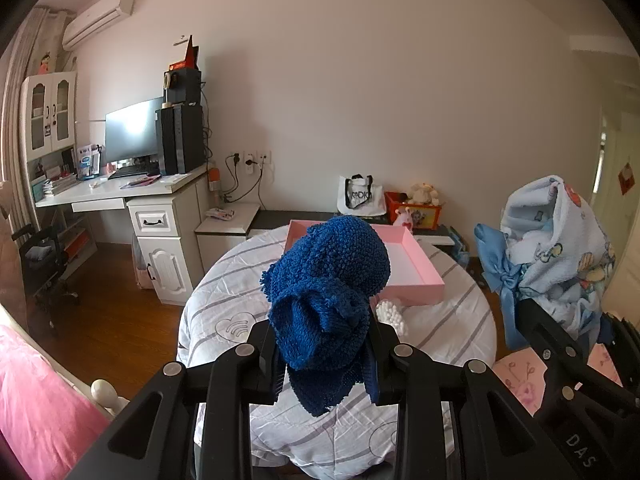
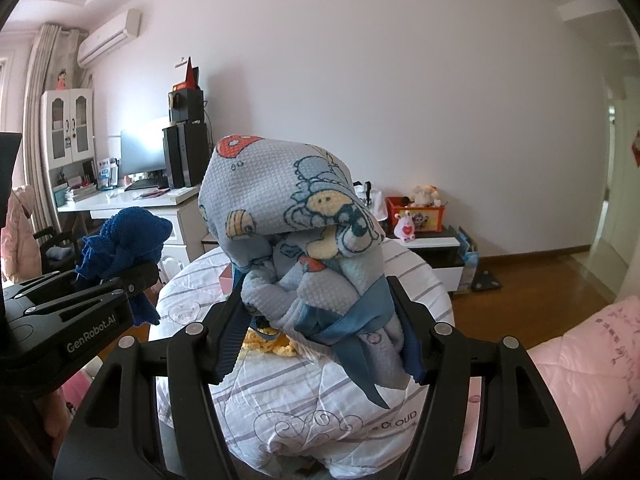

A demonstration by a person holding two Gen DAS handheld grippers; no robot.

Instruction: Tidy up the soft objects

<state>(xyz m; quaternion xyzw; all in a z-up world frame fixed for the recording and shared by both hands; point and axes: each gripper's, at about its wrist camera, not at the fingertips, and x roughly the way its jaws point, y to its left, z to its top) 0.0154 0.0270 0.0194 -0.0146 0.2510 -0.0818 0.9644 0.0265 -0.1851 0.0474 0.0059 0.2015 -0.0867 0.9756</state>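
My left gripper is shut on a dark blue knitted piece and holds it up above the round quilt-covered table. It also shows at the left of the right wrist view. My right gripper is shut on a light blue cartoon-print blanket with a blue ribbon, held up over the table; it shows at the right of the left wrist view. A pink tray lies on the table behind the knit. A white fluffy item and a yellow knitted item lie on the table.
A white desk with a monitor and speakers stands at the left. A low cabinet along the far wall carries a bag, an orange box and plush toys. Pink bedding lies at the right, and more at the left.
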